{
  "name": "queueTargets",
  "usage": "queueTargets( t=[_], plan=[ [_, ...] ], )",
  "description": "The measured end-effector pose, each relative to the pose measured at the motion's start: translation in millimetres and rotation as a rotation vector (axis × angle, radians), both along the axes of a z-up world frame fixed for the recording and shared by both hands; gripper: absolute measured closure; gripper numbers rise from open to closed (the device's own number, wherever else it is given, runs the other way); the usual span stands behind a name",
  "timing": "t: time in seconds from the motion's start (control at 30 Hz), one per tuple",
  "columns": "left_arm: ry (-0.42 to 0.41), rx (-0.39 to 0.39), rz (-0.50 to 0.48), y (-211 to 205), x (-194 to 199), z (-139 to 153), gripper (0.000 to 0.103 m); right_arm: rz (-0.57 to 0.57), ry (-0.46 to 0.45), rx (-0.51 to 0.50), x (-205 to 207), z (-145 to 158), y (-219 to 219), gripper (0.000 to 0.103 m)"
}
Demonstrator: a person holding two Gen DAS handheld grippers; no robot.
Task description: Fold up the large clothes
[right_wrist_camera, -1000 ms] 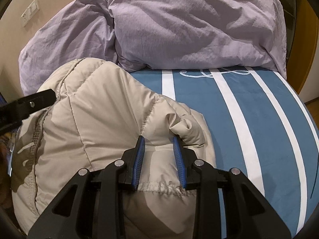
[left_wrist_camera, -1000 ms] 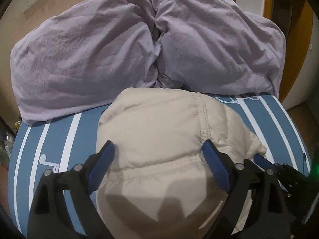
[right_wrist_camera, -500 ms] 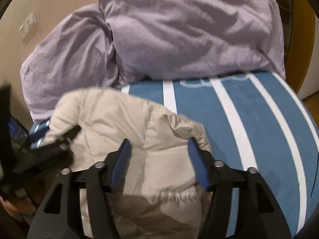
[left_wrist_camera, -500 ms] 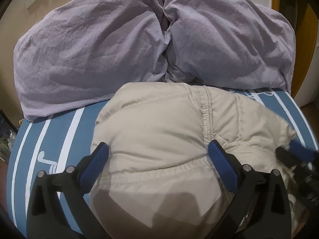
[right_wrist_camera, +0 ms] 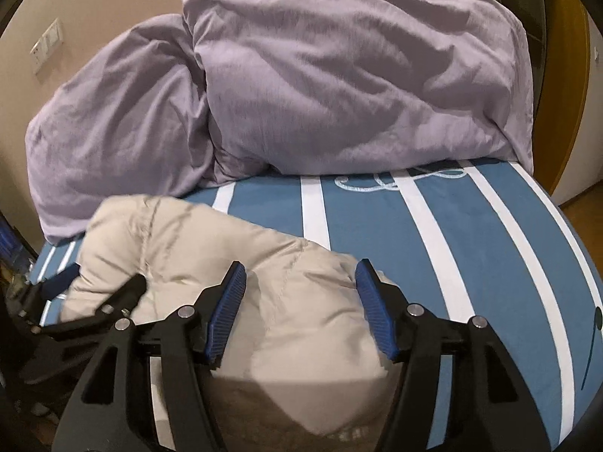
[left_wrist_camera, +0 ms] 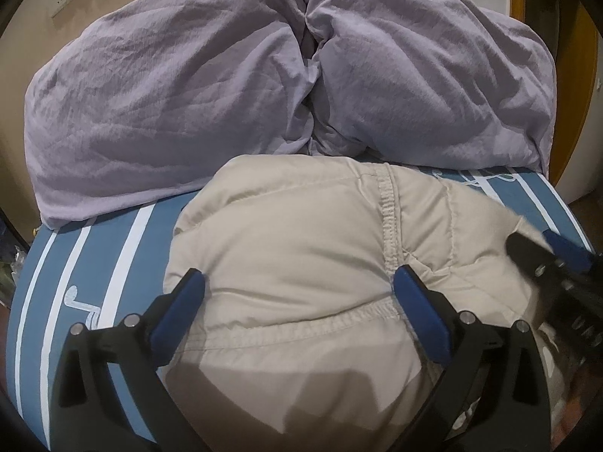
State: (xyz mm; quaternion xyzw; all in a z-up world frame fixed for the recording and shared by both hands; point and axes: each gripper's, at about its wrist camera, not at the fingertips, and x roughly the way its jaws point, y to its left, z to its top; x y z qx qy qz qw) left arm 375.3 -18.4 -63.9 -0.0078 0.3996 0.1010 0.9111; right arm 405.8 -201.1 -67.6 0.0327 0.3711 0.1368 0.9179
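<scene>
Beige jacket point(left_wrist_camera: 301, 248) beneath both spread tongs

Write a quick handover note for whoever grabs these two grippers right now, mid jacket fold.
Left hand-held gripper: open, holding nothing, above the beige puffer jacket.
Right hand-held gripper: open, holding nothing, over the jacket's right end.
Jacket lies bunched in a compact bundle on the blue striped bedsheet, in front of the lilac duvet.
Done: jacket gathered and set down.
Left: check the bundle is neat; I cannot tell whether another fold is needed.
</scene>
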Motion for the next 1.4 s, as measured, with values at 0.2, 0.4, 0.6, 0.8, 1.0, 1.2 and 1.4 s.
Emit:
queueTargets(
  t=[0.2,0.4,0.6,0.8,1.0,1.2,1.4],
  plan=[
    [-0.012,-0.001,-0.001,-1.7,-0.6,-0.7,0.003,0.003,-0.015,-0.024,-0.9,-12.4,2.8,0.04],
    [-0.019,0.003,-0.002,-2.9,-0.7,-1.5,0.003,-0.002,-0.015,-0.014,0.3,-19.1,2.7,0.039],
    [-0.025,0.007,-0.003,-3.4,-0.3,-2.0,0.003,-0.004,-0.019,-0.009,0.3,-22.3,2.5,0.038],
    [-0.032,0.009,-0.003,-4.2,-0.2,-1.9,0.003,-0.007,-0.026,-0.006,-0.1,-24.1,1.6,0.037],
    [-0.043,0.012,-0.001,-4.1,-0.4,-3.1,0.003,0.004,-0.029,0.003,-0.2,-25.0,0.0,0.036],
    [-0.054,0.015,0.002,-4.1,-1.3,-4.8,0.003,0.006,-0.029,0.006,-0.4,-25.3,-1.6,0.036],
    [-0.052,0.024,0.004,-4.3,-1.6,-4.3,0.002,0.006,-0.026,0.004,-0.4,-25.5,-1.8,0.036]
  ],
)
